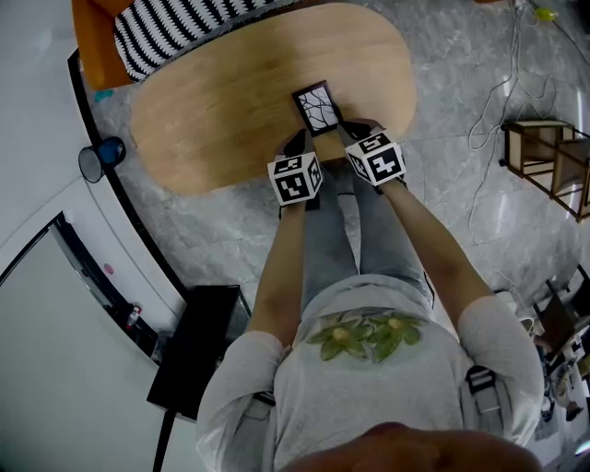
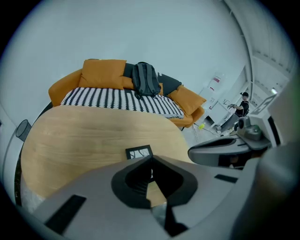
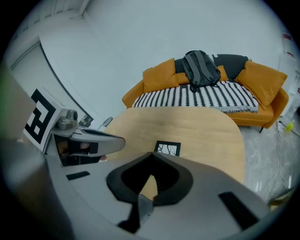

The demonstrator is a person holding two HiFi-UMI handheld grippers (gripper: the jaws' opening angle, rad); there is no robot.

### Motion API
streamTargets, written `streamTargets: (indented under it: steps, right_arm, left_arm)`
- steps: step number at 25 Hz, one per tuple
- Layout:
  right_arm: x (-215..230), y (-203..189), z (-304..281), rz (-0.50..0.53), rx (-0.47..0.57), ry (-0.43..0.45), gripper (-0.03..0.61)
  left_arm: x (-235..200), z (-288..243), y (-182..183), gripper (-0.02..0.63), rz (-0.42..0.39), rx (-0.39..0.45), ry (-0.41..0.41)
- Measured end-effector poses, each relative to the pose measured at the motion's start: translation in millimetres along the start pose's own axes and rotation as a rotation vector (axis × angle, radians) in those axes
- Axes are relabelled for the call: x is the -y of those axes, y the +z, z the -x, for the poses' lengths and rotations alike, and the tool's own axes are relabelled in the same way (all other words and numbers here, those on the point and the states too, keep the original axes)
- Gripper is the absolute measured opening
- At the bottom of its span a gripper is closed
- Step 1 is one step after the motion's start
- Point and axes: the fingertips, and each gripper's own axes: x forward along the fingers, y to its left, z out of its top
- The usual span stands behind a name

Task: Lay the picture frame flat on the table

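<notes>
Near the tabletop [image 1: 221, 111] edge lies the picture frame [image 1: 318, 108]: probably light, stiff, glass-fronted; grip its side rims. Left tool [image 2: 151, 161] and right tool [image 3: 152, 159] clenched, empty.

Counter [image 1: 212, 111]: broad bare wood left of and beyond the picture frame [image 1: 318, 108], which lies near the front edge. Sofa [image 1: 92, 41] with striped blanket [image 1: 175, 28] blocks the far side.

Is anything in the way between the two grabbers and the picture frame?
Nothing visible is. Only the wooden table shows between the picture frame and the left gripper and right gripper, both shut and empty.
</notes>
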Motion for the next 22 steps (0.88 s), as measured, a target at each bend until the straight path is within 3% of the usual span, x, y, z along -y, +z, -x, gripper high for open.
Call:
streamTargets:
  steps: [7,13,22]
  right_arm:
    - [-15.9,-3.9,14.9,0.073,-0.004,0.0,0.006]
    - [-24.8,-6.9,16.6,0.058,0.006,0.01,0.006]
    - [-29.0,-1.0,17.6,0.065,0.023,-0.001,0.006]
  left_arm:
    - [10.7,10.6,1.0,0.017,-0.017,-0.004,-0.017]
    - [13.5,14.3,-4.2,0.017,0.024,-0.009,-0.032]
    - [18.6,21.6,-0.5,0.015,0.021,0.033,-0.043]
